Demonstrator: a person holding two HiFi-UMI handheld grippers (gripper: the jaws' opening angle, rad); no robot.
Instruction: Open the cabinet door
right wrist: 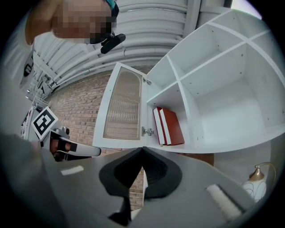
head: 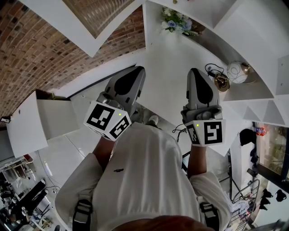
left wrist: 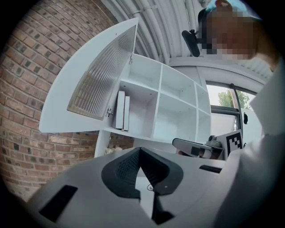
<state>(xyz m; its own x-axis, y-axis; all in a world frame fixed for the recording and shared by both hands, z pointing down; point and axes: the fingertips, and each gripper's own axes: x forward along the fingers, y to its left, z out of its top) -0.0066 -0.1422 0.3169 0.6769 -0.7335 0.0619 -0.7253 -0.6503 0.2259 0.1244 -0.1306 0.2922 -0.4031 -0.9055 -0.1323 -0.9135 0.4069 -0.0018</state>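
The white cabinet door (left wrist: 100, 78) with a ribbed glass pane stands swung wide open from the shelf unit; it also shows in the right gripper view (right wrist: 122, 107) and from below in the head view (head: 92, 13). Behind it two books (right wrist: 169, 127) stand upright in the compartment. My left gripper (left wrist: 140, 149) is shut with nothing in it, held level in front of my chest, apart from the door. My right gripper (right wrist: 142, 149) is also shut and empty, beside the left. In the head view the left gripper (head: 139, 71) and the right gripper (head: 194, 72) point side by side at the cabinet.
A brick wall (head: 27, 54) runs to the left of the white shelf unit (right wrist: 222, 80). A bunch of flowers (head: 176, 20) and a lamp with a globe (head: 235, 72) sit on shelves. Cables hang below the lamp.
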